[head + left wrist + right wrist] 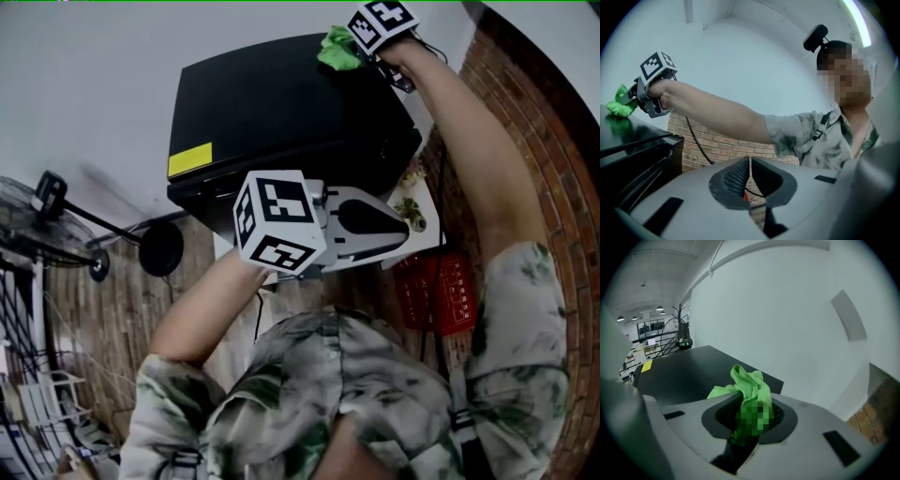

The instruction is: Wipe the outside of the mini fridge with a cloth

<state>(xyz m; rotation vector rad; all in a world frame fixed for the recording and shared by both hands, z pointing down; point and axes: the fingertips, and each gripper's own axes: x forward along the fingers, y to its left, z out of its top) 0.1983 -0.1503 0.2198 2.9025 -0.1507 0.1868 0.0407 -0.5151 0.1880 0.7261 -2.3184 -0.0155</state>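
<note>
- The green cloth (749,385) was pinched between the jaws of the right gripper (752,417). Its loose end lay on the black top of the mini fridge (281,112), at the far corner near the white wall (84,84).
- The top was judged to be the surface in hand. The cloth would best be pressed flat and drawn in overlapping passes toward the front edge with the yellow label (189,159), with the jaws held off the surface.
- The right arm was stretched nearly straight over the fridge.
- The left gripper (750,176) was held low by the fridge's front, forearm bent, its jaws pressed together on nothing.
</note>
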